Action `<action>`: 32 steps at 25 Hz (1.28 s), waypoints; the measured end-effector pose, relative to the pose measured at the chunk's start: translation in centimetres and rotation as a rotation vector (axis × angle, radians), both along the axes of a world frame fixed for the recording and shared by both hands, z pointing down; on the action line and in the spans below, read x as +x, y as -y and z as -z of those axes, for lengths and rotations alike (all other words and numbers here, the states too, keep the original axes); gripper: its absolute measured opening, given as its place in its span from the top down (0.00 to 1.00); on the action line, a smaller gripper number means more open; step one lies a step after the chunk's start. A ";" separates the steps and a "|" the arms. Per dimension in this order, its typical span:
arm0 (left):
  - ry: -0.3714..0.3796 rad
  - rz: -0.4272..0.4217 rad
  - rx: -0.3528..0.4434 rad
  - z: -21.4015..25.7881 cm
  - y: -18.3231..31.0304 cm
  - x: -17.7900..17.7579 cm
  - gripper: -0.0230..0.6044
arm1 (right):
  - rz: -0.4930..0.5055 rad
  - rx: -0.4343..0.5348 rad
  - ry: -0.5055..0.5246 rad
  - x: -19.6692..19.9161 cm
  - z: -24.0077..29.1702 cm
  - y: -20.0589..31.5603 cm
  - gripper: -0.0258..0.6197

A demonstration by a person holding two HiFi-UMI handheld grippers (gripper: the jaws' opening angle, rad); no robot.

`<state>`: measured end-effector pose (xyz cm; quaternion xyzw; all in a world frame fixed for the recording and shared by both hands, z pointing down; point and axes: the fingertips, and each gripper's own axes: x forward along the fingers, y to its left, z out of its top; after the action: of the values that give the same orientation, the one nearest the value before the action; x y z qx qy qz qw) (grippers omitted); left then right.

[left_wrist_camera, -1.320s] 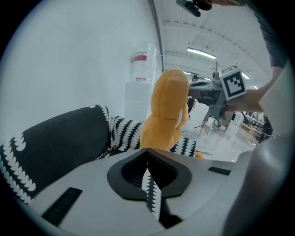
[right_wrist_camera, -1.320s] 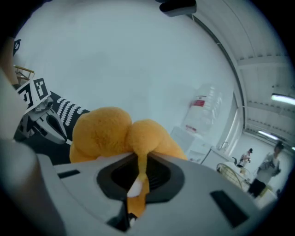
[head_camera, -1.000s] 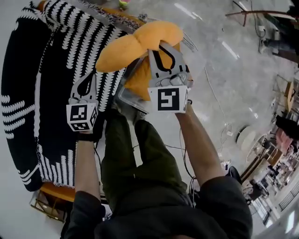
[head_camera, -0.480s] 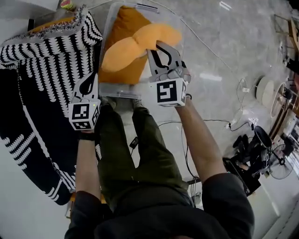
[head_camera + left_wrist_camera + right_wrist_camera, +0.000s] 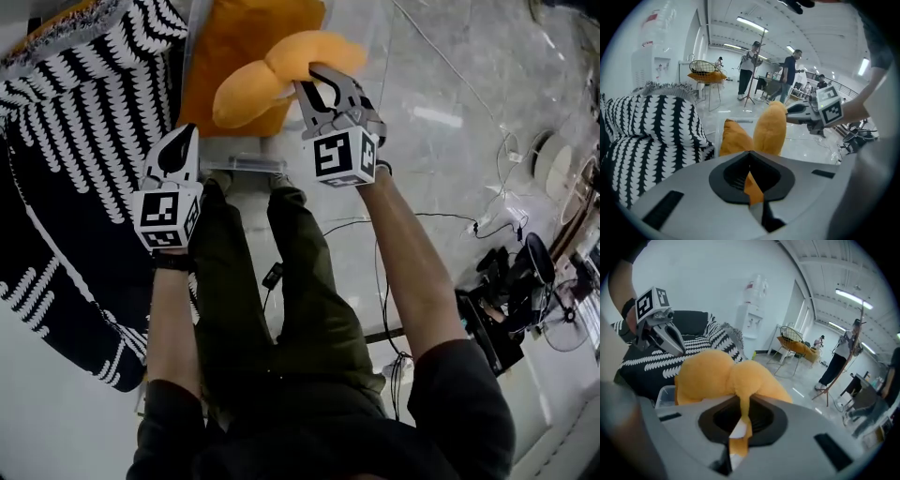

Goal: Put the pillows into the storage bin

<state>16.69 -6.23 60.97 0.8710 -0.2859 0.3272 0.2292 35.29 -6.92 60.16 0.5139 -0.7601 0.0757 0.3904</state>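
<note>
Head view for placement: find the pillow (image 5: 272,75) hanging over the bin (image 5: 246,165), above a second pillow (image 5: 234,42) already inside, pinched at its edge by the clamped right gripper (image 5: 311,75), with the left gripper (image 5: 186,133) closed on nothing beside the blanket (image 5: 84,103). Expect light, soft, floppy stuff, so grip a seam or corner, not the slumping middle. Check right gripper view for fabric and white tag (image 5: 738,428) nipped between the jaws, unseen from above.
</note>
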 end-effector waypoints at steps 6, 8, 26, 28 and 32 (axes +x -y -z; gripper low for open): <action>0.028 -0.002 -0.068 -5.3 -1.7 -0.5 0.96 | -0.024 -0.040 0.009 1.6 -6.5 1.1 0.91; 0.032 0.000 -0.079 -6.2 -1.7 -0.7 0.96 | -0.059 -0.047 0.014 2.5 -7.9 2.1 0.91; 0.033 -0.037 -0.055 -3.0 1.8 2.8 0.96 | -0.314 -0.159 0.061 8.8 -8.4 2.1 0.70; 0.029 -0.052 -0.036 -1.1 2.2 3.3 0.96 | -0.338 -0.138 0.114 8.3 -6.2 1.2 0.70; 0.011 -0.078 0.018 3.4 3.5 4.9 0.96 | -0.388 -0.050 0.208 7.7 0.5 0.1 0.70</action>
<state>21.63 -9.72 57.53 0.8817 -0.2559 0.3381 0.2070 43.01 -7.04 59.63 0.6301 -0.6810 0.2211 0.3005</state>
